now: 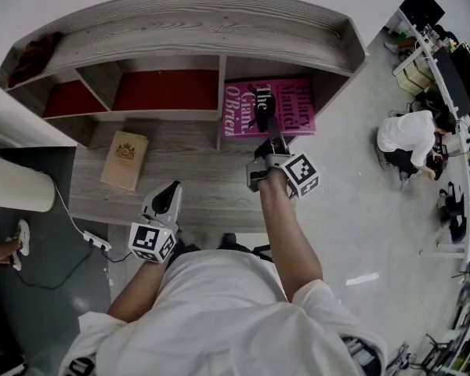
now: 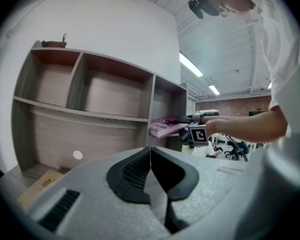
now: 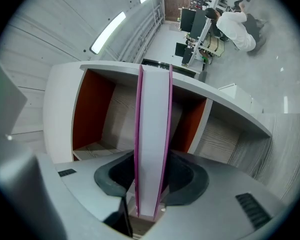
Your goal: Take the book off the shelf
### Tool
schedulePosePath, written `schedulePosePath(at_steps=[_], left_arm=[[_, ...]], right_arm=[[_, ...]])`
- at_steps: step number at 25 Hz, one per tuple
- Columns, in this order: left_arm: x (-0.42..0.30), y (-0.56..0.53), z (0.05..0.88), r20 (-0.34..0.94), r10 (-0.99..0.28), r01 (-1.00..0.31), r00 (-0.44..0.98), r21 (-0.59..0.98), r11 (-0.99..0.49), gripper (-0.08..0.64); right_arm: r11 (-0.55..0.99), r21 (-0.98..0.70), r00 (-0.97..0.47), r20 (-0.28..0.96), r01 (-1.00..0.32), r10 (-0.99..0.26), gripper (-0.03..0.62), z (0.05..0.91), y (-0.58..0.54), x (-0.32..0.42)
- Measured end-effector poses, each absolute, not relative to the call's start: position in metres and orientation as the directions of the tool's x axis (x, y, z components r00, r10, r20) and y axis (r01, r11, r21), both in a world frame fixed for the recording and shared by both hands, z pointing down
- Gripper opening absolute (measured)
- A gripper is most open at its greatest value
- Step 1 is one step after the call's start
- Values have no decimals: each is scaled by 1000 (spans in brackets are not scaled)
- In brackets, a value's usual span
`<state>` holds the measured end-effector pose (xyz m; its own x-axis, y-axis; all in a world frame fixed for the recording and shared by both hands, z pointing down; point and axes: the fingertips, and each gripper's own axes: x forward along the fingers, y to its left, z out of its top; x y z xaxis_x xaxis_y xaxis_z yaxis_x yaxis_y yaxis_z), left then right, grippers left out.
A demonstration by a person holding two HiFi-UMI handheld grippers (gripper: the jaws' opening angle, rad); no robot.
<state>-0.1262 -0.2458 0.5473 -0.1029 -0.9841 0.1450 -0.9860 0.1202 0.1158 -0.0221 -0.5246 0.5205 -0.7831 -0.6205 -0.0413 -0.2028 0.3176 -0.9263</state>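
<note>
The right gripper (image 1: pixel 261 110) has its jaws clamped on the pink book (image 1: pixel 298 108), one pad against each cover. The book lies flat in the right-hand compartment of the shelf (image 1: pixel 196 22), its page edge jutting past the front. The left gripper (image 1: pixel 171 193) hangs in front of the shelf's lower board, jaws closed together on nothing, near a tan book (image 1: pixel 124 160) lying on that board.

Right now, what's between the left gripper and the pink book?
Just bare wooden shelf between the left gripper and pink book, in the head view.
</note>
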Motion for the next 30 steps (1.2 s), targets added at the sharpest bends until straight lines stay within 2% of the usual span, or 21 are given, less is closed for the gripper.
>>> schedulePosePath(at_steps=[20, 30], left_arm=[[-142, -198, 529, 68, -997, -991, 41, 128, -32, 18], [-151, -181, 511, 5, -991, -982, 136, 133, -134, 17]], right_arm=[[307, -925, -719, -57, -223, -693, 156, 517, -455, 22], [385, -859, -669, -69, -338, -740, 155, 494, -402, 45]])
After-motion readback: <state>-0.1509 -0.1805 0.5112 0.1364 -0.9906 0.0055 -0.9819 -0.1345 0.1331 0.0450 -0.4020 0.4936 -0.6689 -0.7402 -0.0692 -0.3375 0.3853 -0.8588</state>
